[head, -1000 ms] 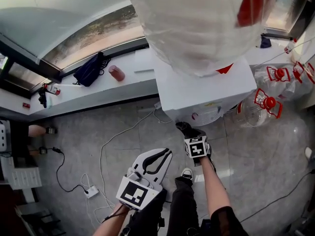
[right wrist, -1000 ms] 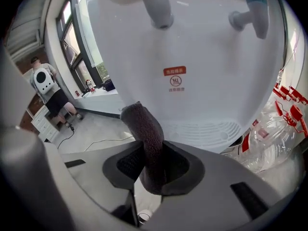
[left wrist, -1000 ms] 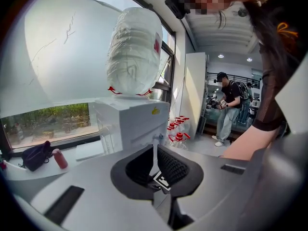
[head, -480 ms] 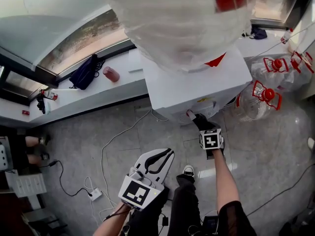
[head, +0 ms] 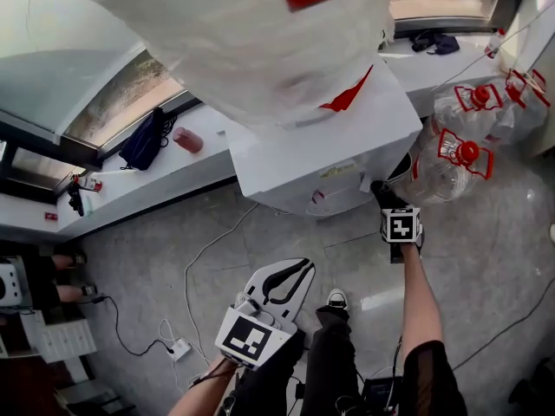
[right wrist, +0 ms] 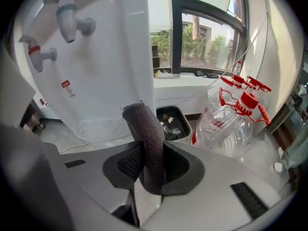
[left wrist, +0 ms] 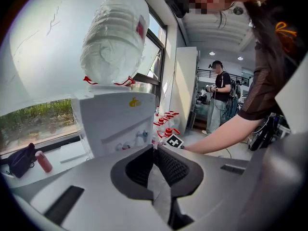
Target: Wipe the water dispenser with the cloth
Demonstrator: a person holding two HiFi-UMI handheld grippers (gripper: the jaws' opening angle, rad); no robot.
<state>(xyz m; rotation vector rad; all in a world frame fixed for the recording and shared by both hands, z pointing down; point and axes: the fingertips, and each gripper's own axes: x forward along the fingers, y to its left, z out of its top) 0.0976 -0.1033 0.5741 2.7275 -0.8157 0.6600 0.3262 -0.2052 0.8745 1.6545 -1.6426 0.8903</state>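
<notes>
Grey cloth (right wrist: 147, 143) pinched in right tool (right wrist: 146, 166) (upright) | tip at water dispenser (right wrist: 98, 66) corner | left tool (left wrist: 155, 163) pressed together

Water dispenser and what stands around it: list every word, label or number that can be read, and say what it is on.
No text here can be read.
Yellow mark on the front of the water dispenser: too small to read.
Red sticker on its side: too small to read.
Red label on the bottle on top: blurred.
</notes>
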